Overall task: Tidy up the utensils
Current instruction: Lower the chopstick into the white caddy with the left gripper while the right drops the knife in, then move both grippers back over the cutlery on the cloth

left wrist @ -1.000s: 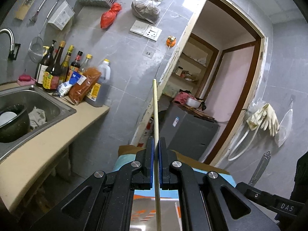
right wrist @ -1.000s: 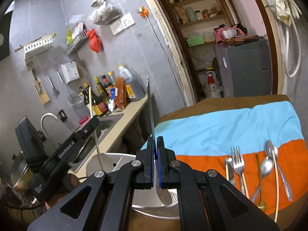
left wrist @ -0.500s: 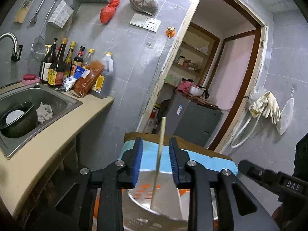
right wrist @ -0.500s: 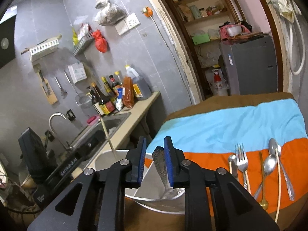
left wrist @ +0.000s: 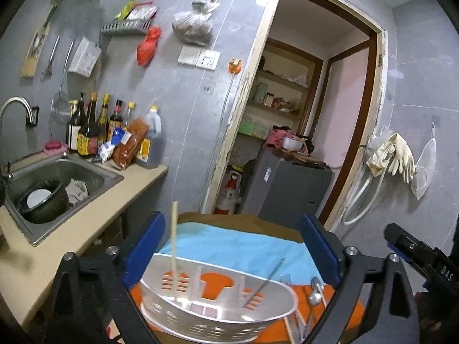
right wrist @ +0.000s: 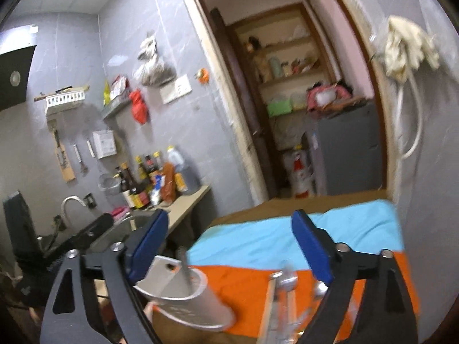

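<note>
Both pairs of blue-padded fingers are spread wide: the left gripper [left wrist: 232, 243] and the right gripper [right wrist: 229, 238] have just been opening, and nothing is pinched in either. Right below the left one sits the metal utensil holder [left wrist: 218, 309], a slotted silver caddy with dividers. A pale chopstick [left wrist: 174, 246] stands nearly upright in its left compartment, free of the pads, and a thin metal utensil [left wrist: 265, 282] leans at a slant in the right compartment. From the right wrist the holder [right wrist: 186, 298] is blurred, with that metal handle poking up out of it. Just beside the holder, loose spoons and a fork [left wrist: 314, 289] lie on the orange band of the striped cloth [left wrist: 238, 246]. Farther off, the sink [left wrist: 57, 180] holds a dark pot, sauce bottles [left wrist: 94, 129] line the counter, and the doorway [left wrist: 312, 120] opens at the back.
</note>
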The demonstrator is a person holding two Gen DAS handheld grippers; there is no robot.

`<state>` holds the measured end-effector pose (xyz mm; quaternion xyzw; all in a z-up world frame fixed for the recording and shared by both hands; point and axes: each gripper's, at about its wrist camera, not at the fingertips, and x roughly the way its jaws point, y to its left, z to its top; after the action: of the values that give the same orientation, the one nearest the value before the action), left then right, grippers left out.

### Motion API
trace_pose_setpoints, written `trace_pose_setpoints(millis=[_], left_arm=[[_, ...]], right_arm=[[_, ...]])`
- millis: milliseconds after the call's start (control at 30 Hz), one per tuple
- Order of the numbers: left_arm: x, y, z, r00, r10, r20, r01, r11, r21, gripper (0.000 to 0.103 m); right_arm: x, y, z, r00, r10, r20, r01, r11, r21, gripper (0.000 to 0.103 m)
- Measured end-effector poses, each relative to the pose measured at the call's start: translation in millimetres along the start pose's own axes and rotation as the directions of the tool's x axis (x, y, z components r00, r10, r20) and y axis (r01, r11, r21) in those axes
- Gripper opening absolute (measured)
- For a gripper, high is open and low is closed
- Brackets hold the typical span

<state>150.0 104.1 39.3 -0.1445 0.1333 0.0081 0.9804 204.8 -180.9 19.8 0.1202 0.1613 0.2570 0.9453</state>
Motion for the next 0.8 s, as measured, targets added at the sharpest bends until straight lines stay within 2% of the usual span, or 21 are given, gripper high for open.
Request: trace_pose_setpoints(millis=[33, 167, 333, 533, 733, 800], left_arm=[[-2.6, -9.8, -0.8, 1.0, 0.006, 0.008, -0.007, 1.0, 0.01, 0.094], [-8.8, -49.2, -7.9, 0.999, 0.02, 0.03, -0.022, 0.998, 0.058, 0.097], [-5.6, -91.6, -29.7, 1.0, 0.011, 0.007, -0.011, 0.995, 0.101, 0.097], [15.4, -135.4, -68.3, 0.996, 0.013, -0.088, -0.001, 0.99, 0.14, 0.097], [42.9, -158.5, -109.5, 0.982, 0.08, -0.173, -0.049, 0.983, 0.175, 0.097], [54.5, -161.6, -123.7, 0.972, 0.119, -0.203, -0.078, 0.977, 0.2, 0.097]], right_arm=[[-7.0, -6.1, 2.7, 1.0, -0.013, 0.017, 0.013, 1.0, -0.015, 0.103], [-28.1, -29.5, 8.8, 0.997, -0.055, 0.06, 0.059, 0.996, -0.066, 0.103], [-39.4, -60.3, 6.4, 0.995, -0.083, 0.059, 0.089, 0.99, -0.112, 0.103], [-36.7, -107.0, -7.7, 0.993, -0.117, -0.001, 0.116, 0.988, -0.101, 0.103], [-19.1, -152.9, -28.4, 0.983, -0.15, -0.102, 0.146, 0.988, -0.052, 0.103], [-10.7, -164.6, -36.4, 0.977, -0.156, -0.142, 0.153, 0.988, -0.033, 0.103]])
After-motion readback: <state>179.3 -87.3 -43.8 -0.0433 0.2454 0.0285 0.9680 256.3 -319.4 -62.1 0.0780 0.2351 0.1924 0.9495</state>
